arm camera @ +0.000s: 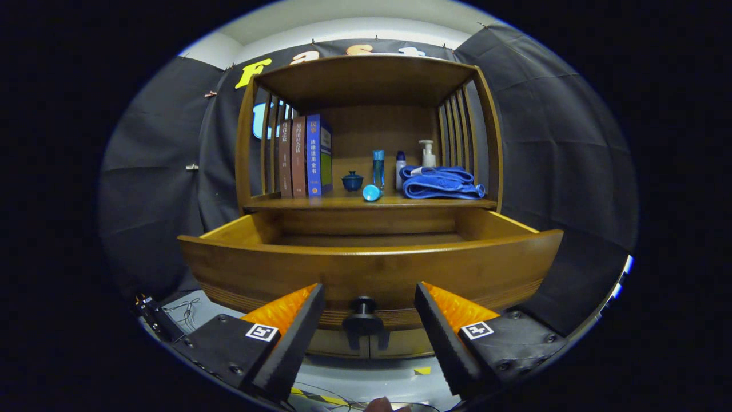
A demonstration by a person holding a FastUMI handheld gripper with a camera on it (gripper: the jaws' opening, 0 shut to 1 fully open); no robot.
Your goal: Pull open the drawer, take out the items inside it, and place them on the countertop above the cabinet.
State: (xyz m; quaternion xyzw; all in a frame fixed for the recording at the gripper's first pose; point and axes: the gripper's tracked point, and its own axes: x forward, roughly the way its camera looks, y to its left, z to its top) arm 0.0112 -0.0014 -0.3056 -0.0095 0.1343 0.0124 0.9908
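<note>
We see the hand-held gripper (369, 312) with its two fingers spread wide apart, gripping nothing. Between the fingers, touched by neither, sits the small dark round knob (363, 306) on the front of the curved brown wooden drawer (274, 269). The drawer stands pulled out from the brown wooden cabinet (372, 74), its front panel just ahead of the fingertips. We can see the far inner wall of the drawer and a strip of its floor, but the front panel hides most of the inside, so we cannot tell what lies in it.

Above the drawer is the cabinet's wooden table surface (343, 201), framed by slatted sides. On its left part stand three upright books, two brown ones (291, 157) and a blue one (318, 154) just beside them. Towards the middle sits a small dark blue lidded cup (352, 181). Near it a light blue cylindrical bottle (372, 193) lies on its side at the front edge, with a tall clear blue bottle (378, 161) upright behind it. To the right are a small white bottle with a dark cap (401, 169), a white pump dispenser (427, 153), and a folded blue towel (443, 184) lying in front of the dispenser.
</note>
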